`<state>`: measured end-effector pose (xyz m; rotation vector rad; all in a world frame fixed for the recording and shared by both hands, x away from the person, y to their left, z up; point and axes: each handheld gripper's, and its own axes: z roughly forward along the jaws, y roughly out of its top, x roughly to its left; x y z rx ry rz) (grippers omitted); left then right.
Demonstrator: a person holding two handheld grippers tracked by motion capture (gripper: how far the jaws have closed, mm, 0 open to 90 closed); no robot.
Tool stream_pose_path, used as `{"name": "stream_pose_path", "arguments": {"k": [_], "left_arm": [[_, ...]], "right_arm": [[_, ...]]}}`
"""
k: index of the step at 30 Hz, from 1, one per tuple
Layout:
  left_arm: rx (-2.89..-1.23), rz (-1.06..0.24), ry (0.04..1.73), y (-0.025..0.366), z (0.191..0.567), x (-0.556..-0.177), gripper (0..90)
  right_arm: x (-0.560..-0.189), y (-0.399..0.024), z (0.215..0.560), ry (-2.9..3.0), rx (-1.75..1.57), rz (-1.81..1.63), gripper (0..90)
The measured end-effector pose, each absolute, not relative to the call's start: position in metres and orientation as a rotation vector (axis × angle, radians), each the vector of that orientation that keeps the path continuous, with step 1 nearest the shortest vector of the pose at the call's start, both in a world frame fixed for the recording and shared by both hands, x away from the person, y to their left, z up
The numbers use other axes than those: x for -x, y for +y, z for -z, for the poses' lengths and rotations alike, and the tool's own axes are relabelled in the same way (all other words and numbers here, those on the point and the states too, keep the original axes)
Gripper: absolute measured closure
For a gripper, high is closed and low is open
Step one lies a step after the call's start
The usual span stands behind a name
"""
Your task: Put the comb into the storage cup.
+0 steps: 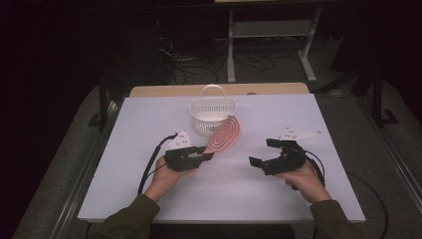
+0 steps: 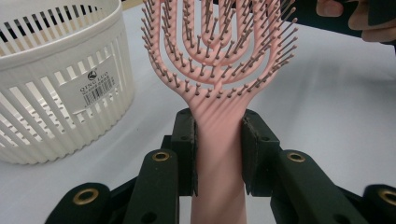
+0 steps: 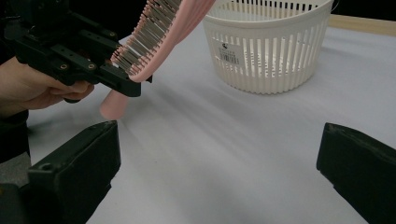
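A pink vented hairbrush (image 1: 225, 135) with rows of bristles is held off the white table, its head tilted up toward the basket. My left gripper (image 1: 205, 156) is shut on the brush's handle (image 2: 218, 154), both pads pressing its sides. The brush head (image 2: 219, 42) rises just right of a white slotted basket (image 2: 51, 84). In the right gripper view the brush (image 3: 154, 32) and my left gripper (image 3: 123, 84) hang at the upper left. My right gripper (image 1: 262, 151) hovers over the table's right half, jaws wide open with nothing between them.
The white basket (image 1: 213, 115) with an upright handle stands at the table's back centre, just behind the brush head. The white table (image 1: 149, 114) ends in a wooden strip at the back. Beyond it are cables and a shelf frame on a dark floor.
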<state>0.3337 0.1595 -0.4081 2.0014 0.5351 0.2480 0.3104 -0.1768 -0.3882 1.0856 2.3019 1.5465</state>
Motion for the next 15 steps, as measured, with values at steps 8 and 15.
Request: {"name": "stream_pose_path", "arguments": {"k": [8,15], "left_arm": [[-2.002,-0.247,0.531,0.159,0.408,-0.332,69.9],[-2.007,-0.26,0.53,0.157,0.409,-0.331,69.9]], "right_arm": [[-0.317,-0.17,0.382,2.304,-1.065,-1.565,0.0],[-0.322,-0.164,0.377,2.3,-1.052,-1.591,0.0]]}}
